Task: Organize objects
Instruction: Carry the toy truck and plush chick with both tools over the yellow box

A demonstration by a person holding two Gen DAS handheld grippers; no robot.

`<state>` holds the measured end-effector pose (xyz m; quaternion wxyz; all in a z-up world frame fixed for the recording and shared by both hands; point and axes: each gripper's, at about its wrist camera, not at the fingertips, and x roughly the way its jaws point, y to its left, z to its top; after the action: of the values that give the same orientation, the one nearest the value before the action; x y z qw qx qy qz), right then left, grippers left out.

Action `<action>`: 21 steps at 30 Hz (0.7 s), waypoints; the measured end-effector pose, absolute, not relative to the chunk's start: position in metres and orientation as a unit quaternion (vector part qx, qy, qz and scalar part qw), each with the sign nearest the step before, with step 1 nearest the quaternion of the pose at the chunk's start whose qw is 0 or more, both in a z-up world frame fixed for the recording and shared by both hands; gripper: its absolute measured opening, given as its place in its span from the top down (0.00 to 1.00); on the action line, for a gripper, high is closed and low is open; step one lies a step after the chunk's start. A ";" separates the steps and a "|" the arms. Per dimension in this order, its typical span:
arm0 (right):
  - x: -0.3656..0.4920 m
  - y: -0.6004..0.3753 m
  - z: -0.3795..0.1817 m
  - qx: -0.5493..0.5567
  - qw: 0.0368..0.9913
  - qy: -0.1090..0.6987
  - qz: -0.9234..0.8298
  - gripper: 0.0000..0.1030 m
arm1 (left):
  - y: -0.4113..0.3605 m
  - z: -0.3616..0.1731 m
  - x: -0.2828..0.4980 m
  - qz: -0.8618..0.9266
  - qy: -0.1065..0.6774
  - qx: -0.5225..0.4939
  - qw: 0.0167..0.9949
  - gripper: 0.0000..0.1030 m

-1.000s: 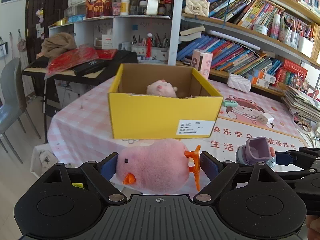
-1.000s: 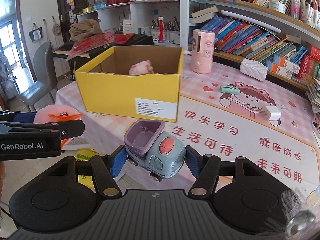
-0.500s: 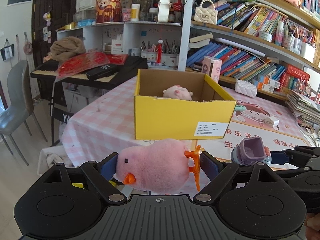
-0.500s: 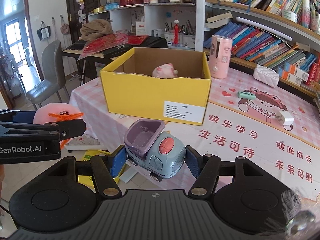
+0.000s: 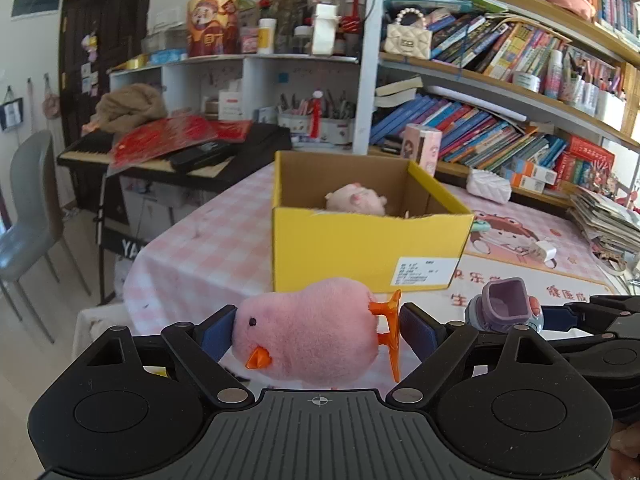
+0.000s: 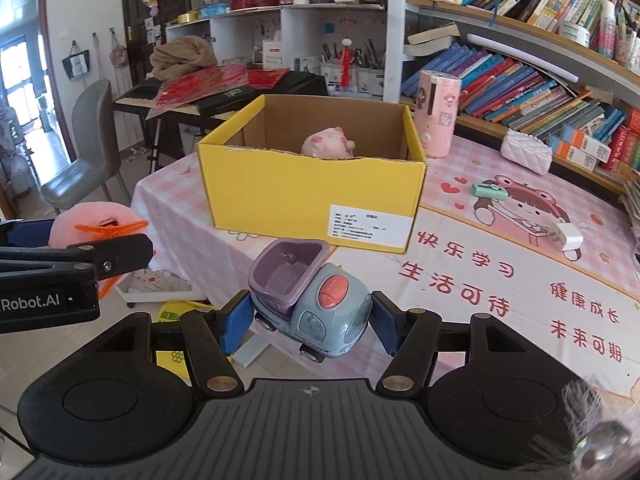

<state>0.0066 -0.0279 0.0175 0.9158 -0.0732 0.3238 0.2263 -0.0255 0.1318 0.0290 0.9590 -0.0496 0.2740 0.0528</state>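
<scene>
My left gripper (image 5: 316,330) is shut on a pink plush chick (image 5: 308,330) with an orange beak and orange feet, held sideways off the table's near edge. To its right, my right gripper (image 6: 310,314) is shut on a grey-blue toy truck (image 6: 312,300) with a purple bucket, also seen as the toy truck (image 5: 504,306) in the left wrist view. Ahead on the pink checked table stands an open yellow cardboard box (image 5: 364,240), the same yellow box (image 6: 312,200) in the right wrist view. A pink plush pig (image 6: 328,145) lies inside it.
Behind the box stand a pink bottle-like device (image 6: 436,114) and a white quilted pouch (image 6: 526,150). A mint eraser-like item (image 6: 488,190) and a white charger (image 6: 564,236) lie on the printed mat. A grey chair (image 6: 84,148), a keyboard and bookshelves surround the table.
Both grippers have drawn back and to the left from the box with their toys still held; the box now looks smaller and sits further right in both views.
</scene>
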 end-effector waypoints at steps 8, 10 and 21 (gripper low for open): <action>0.055 -0.040 0.044 -0.065 0.938 0.274 0.203 0.41 | 0.130 0.048 0.026 0.053 0.233 -0.045 0.970 0.15; 0.076 -0.041 0.054 -0.057 0.942 0.261 0.201 0.41 | 0.129 0.053 0.042 0.058 0.225 -0.043 0.972 0.15; 0.185 -0.025 0.082 -0.045 0.945 0.231 0.227 0.41 | 0.130 0.048 0.144 0.088 0.237 -0.032 0.967 0.15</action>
<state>0.1853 -0.0251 0.0817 0.9451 -0.0448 0.2310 0.2269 0.1445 0.1302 0.0477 0.9669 -0.0324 0.2373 0.0880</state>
